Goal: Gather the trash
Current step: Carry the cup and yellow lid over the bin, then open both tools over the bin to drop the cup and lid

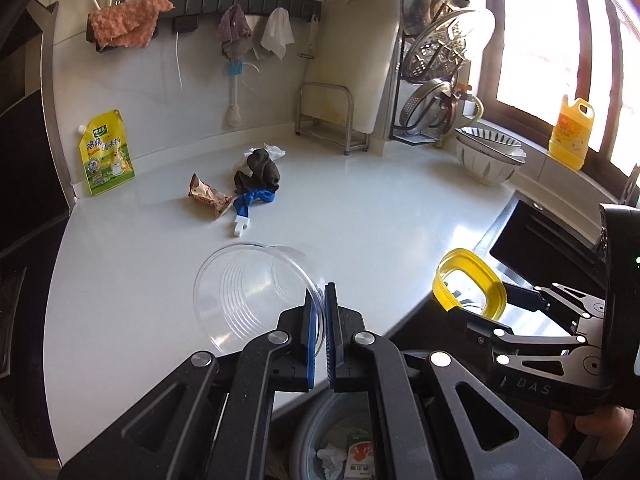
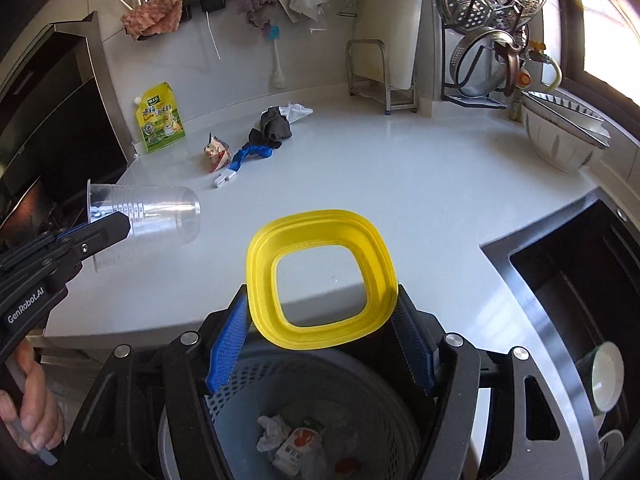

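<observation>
Left tool (image 1: 322, 320): jaws closed on the rim of a clear plastic cup (image 1: 248, 292), which is held on its side above the white tabletop (image 1: 360, 208).

Right tool (image 2: 320, 344): jaws set wide, a yellow square lid ring (image 2: 322, 276) gripped between the blue pads, its edges touching both.

A grey perforated bin (image 2: 308, 404) is seen below both tools, off the near tabletop edge; crumpled paper and a printed packet lie inside.

Remaining on the tabletop, toward 11 o'clock from the lid ring in the right wrist view: a crumpled snack wrapper (image 2: 217, 151), a blue strap with white clip (image 2: 244, 160), a dark cloth (image 2: 272, 128). A yellow-green pouch (image 2: 160, 118) stands against the wall beyond.

A black sink (image 2: 568, 292) lies at 3 o'clock.
</observation>
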The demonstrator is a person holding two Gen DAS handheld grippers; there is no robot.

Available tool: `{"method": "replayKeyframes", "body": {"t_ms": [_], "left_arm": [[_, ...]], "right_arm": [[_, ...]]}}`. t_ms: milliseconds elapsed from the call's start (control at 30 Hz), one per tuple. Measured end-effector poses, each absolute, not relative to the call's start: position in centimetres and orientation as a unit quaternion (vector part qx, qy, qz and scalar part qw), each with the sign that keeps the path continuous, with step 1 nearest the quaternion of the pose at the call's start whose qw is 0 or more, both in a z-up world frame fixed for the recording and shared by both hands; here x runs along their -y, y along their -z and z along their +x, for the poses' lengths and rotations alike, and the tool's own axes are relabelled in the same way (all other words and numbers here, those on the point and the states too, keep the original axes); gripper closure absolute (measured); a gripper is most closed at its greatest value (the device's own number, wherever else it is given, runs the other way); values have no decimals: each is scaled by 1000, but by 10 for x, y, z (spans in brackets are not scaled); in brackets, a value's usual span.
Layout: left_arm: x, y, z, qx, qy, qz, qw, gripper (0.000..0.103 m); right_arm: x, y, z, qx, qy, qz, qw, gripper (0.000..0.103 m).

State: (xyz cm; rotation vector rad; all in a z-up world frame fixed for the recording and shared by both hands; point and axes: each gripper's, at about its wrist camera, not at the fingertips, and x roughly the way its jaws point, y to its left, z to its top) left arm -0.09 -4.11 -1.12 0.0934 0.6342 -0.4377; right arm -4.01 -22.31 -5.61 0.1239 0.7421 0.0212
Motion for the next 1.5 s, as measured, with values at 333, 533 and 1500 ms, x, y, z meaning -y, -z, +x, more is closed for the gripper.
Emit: {"method": "replayKeyframes", "body": {"t_ms": [333,533,1500], "left_arm": [[39,30,-70,-328,216,40,919,98],[49,54,-91,-348,218,48,910,98],[68,116,-91,-418,202,63,883,96]], "right_arm": [[222,77,-137,-355,19,62,933,36],[223,87,-164,-357,22,67,932,36],[214,140,-157,-405,-7,107,908,36]]}}
